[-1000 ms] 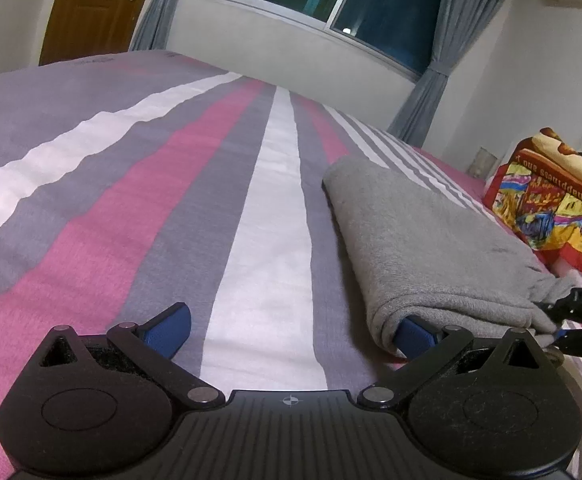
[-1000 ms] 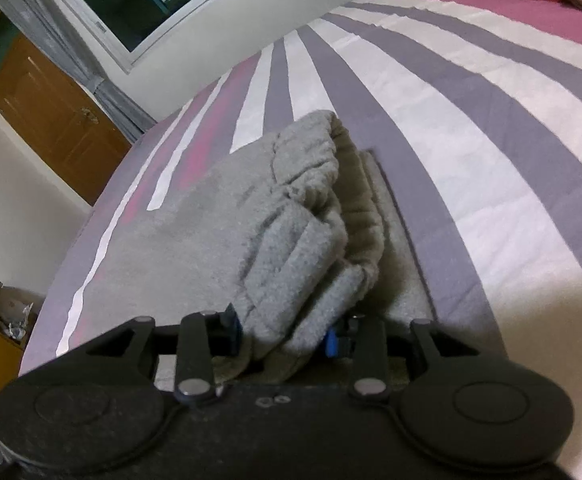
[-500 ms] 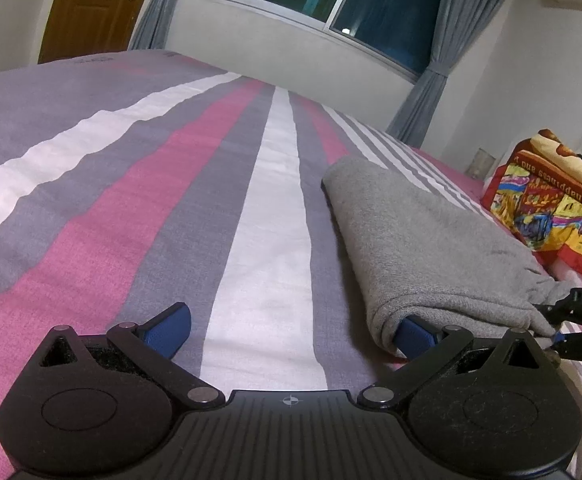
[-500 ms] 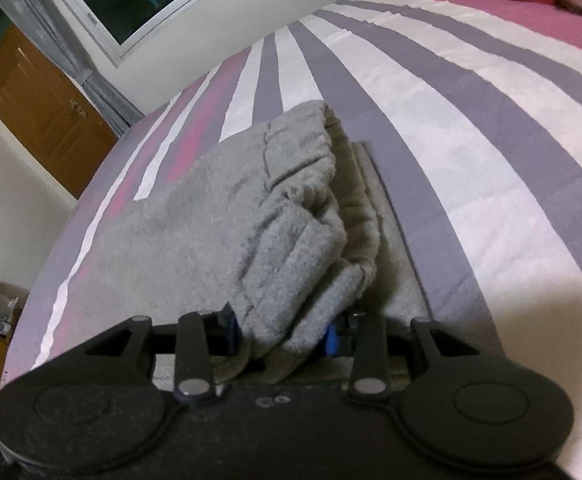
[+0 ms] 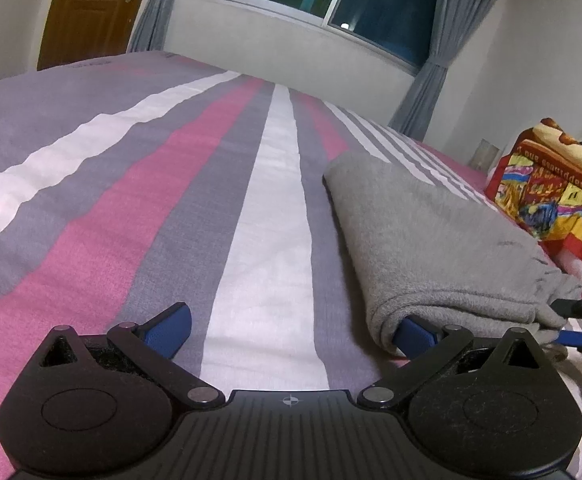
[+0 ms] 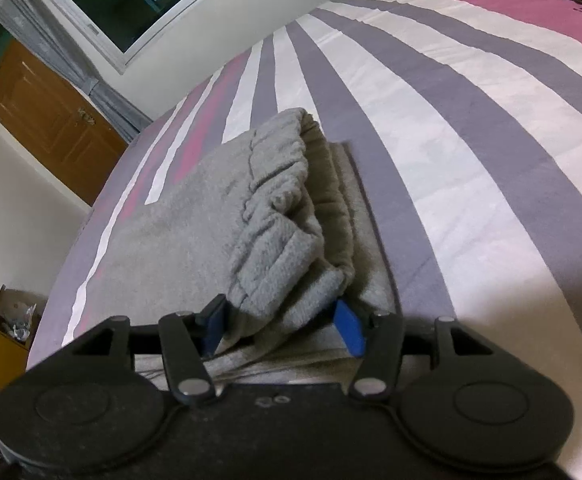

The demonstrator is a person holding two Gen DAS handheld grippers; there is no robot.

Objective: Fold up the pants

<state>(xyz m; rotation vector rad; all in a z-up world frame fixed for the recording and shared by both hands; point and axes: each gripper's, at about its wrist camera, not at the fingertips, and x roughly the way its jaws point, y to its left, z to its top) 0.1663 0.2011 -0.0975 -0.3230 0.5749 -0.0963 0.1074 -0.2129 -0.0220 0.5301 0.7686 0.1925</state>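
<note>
My right gripper [image 6: 281, 326] is opening, letting go of the pants [image 6: 251, 220] it clamped a second ago; they lie folded on the bed [image 6: 471, 120]. My left gripper [image 5: 291, 328] stays spread wide, empty, beside the fold.

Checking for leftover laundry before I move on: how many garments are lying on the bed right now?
1. The folded grey pants lie on the striped bed, waistband end between the opening right gripper pads. Nothing else shows, though the views miss part of the bed.
</note>
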